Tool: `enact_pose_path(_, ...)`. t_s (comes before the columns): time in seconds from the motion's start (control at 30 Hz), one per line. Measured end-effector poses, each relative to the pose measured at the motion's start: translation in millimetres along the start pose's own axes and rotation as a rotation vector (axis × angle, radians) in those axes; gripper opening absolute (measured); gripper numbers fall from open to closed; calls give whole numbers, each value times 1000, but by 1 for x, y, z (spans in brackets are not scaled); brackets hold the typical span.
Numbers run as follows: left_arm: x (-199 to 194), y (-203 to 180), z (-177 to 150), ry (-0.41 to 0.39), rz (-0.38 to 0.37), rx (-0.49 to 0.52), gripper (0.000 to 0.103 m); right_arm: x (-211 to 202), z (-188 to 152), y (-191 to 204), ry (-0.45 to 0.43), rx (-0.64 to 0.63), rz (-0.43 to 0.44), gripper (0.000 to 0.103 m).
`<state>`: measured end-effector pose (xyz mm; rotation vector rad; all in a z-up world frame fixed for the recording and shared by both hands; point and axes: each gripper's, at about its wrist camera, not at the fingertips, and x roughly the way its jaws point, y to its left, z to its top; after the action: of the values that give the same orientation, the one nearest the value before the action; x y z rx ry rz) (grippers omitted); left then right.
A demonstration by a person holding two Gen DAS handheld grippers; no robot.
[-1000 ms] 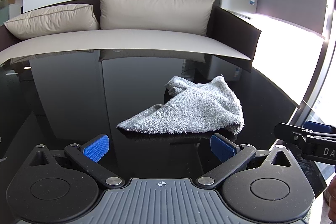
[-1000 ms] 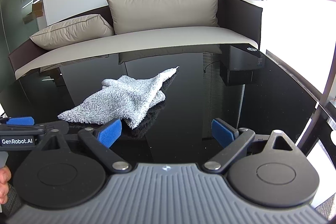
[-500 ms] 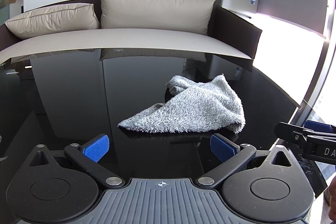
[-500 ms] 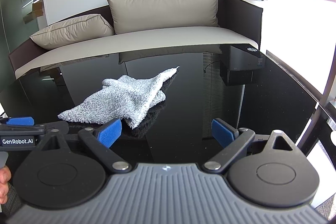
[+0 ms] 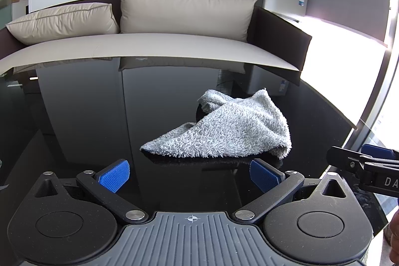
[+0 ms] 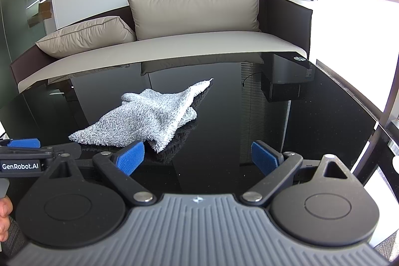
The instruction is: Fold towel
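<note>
Pretty much nothing has moved in the last second, both grippers are parked where they were. The grey towel [image 5: 224, 129] sits crumpled in a heap on the glossy black table [image 5: 87, 104], just ahead of the left gripper [image 5: 189, 173] and ahead-left of the right gripper [image 6: 198, 157]. Both have their blue pads [image 5: 114, 175] spread wide apart, holding nothing. Beige sofa [image 6: 194, 16] behind.
</note>
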<state>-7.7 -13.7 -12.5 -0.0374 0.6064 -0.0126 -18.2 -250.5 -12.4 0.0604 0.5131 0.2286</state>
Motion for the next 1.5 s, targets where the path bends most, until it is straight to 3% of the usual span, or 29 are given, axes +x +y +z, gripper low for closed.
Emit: enact_pose_path(1.5, 7, 15, 19, 14, -16, -27, 102, 5, 9, -11, -10, 12, 4, 95)
